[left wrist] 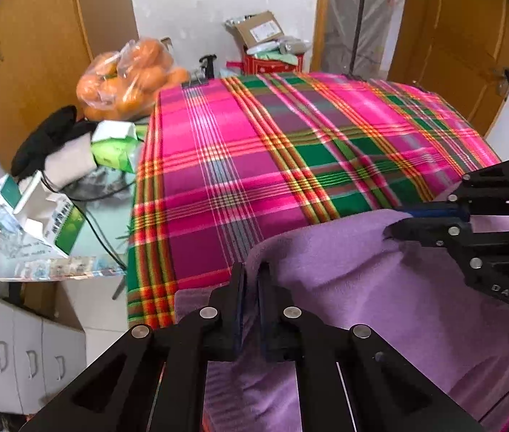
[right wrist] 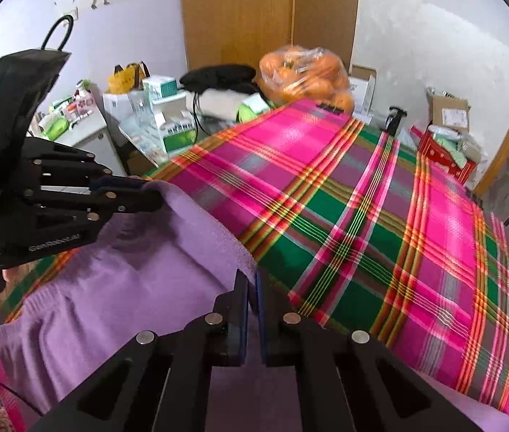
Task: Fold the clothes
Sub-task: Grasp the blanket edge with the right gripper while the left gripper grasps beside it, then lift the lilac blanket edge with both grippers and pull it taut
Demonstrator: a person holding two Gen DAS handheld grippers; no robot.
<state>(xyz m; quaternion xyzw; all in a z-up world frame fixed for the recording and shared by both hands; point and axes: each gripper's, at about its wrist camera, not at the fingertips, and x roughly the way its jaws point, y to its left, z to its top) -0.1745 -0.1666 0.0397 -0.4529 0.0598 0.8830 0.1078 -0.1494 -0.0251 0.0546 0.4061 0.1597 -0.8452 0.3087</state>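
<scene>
1. On the table, over a bright plaid cloth [left wrist: 254,151] of pink, green and orange, lies a purple fleece garment [left wrist: 380,288] at the near end.
2. At the garment's far edge, the left gripper [left wrist: 251,273] has its two fingers pressed together on the fleece, pinching a raised fold of it.
3. Seen from the other side, the same left gripper [right wrist: 153,194] grips that edge near one corner, and the fabric peaks up where it is caught.
4. Further along the same edge, the right gripper [right wrist: 252,280] has its fingers closed on the fleece too, with a thin strip of purple nipped between the pads.
5. From the left camera the right gripper [left wrist: 395,223] comes in from the right side, its tips clamped on the lifted rim of the garment.
6. Between the two pinch points the edge stands off the cloth, while the rest of the garment lies in soft creases toward the near end of the table.
7. Beyond the cloth's far corner sits a clear bag of oranges [left wrist: 128,79], next to some green and white boxes [left wrist: 114,144].
8. Behind them stands a wooden wardrobe [right wrist: 236,10].
9. A red box [left wrist: 272,63] filled with parcels sits past the far end of the table.
</scene>
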